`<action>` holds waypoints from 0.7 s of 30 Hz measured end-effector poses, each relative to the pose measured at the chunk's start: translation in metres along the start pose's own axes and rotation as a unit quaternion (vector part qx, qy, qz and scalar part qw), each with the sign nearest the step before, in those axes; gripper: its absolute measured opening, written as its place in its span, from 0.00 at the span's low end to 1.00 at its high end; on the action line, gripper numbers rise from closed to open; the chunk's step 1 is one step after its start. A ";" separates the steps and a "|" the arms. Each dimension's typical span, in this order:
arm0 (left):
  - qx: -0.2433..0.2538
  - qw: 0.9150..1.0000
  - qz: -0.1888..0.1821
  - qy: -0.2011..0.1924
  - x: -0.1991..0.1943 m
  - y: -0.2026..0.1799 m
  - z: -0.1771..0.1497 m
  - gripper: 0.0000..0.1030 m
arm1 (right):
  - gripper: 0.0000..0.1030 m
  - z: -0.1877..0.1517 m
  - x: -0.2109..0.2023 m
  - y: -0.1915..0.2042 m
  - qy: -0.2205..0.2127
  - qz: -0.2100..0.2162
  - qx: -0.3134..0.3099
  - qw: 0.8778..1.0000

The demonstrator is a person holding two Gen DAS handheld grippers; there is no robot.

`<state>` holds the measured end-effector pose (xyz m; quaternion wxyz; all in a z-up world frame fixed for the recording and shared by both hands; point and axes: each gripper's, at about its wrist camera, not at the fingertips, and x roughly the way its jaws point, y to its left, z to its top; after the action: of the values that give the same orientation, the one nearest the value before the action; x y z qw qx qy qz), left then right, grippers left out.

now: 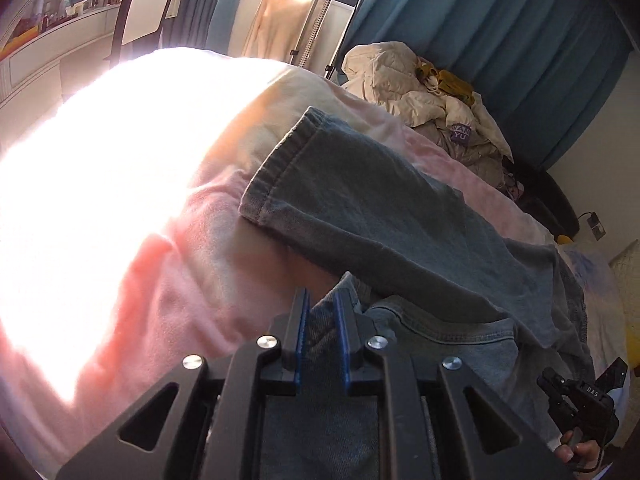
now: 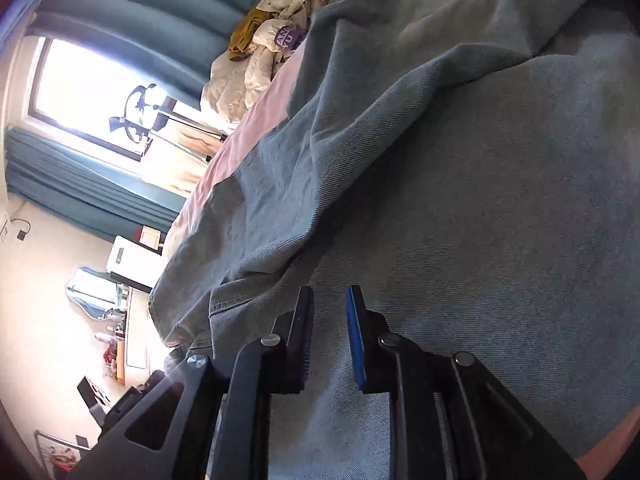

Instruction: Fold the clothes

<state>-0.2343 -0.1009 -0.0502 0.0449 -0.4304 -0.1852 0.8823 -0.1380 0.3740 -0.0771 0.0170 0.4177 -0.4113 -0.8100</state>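
1. The jeans (image 1: 360, 208) lie on a bed, across a pink sheet (image 1: 168, 280); one leg runs up the sheet and ends in a stitched hem (image 1: 276, 160).
2. In the right wrist view the jeans (image 2: 460, 200) fill most of the frame, creased into broad folds, with a seamed edge (image 2: 224, 304) just left of the fingers.
3. The left gripper (image 1: 322, 312) has its blue-padded fingers (image 1: 303, 332) narrowed on a fold of the denim, which stands up between the pads.
4. The right gripper (image 2: 330, 308) hangs close over the denim with a moderate gap between its fingers (image 2: 354, 336); nothing sits between them.
5. In the left view the right gripper's body (image 1: 580, 400) shows at the lower right edge, held in a hand (image 1: 580, 450), just beside the jeans.
6. Strong sunlight washes out the left part of the sheet.
7. At the far end of the bed lies a cream jacket (image 1: 420, 92) in a heap, with a mustard cloth (image 1: 452, 82) on it.
8. Beyond stand a garment rack (image 1: 332, 8) with a pale top (image 1: 276, 20) hanging, a teal curtain (image 1: 500, 40), a chair (image 1: 140, 4) and a window (image 2: 88, 84).
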 end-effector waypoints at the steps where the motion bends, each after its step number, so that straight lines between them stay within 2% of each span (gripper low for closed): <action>1: 0.006 1.000 -0.005 0.006 0.005 -0.002 0.002 0.13 | 0.19 -0.001 0.002 0.002 0.000 -0.003 -0.006 1.000; 6: 0.028 0.999 -0.010 0.045 0.030 -0.008 0.014 0.13 | 0.22 -0.004 0.014 0.006 0.008 -0.007 -0.012 1.000; 10: 0.018 0.998 -0.036 0.049 0.028 -0.009 0.027 0.13 | 0.24 -0.005 0.023 0.008 0.018 0.000 -0.008 1.000; 17: 0.022 0.991 -0.001 0.134 0.065 -0.010 0.027 0.13 | 0.24 -0.013 0.036 0.018 0.036 0.008 -0.013 0.999; 18: 0.027 0.990 -0.007 0.138 0.068 -0.011 0.027 0.13 | 0.24 -0.014 0.038 0.019 0.038 0.008 -0.014 0.999; 20: 0.034 0.988 -0.044 0.141 0.070 -0.012 0.028 0.13 | 0.24 -0.015 0.039 0.020 0.037 0.005 -0.015 0.999; 21: 0.024 0.989 -0.046 0.140 0.070 -0.010 0.031 0.13 | 0.24 -0.015 0.040 0.021 0.037 0.004 -0.016 0.999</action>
<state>-0.3028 -0.0839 -0.0807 0.1215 -0.5398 -0.1757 0.8143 -0.1597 0.3354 -0.0940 0.0420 0.4456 -0.3991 -0.8002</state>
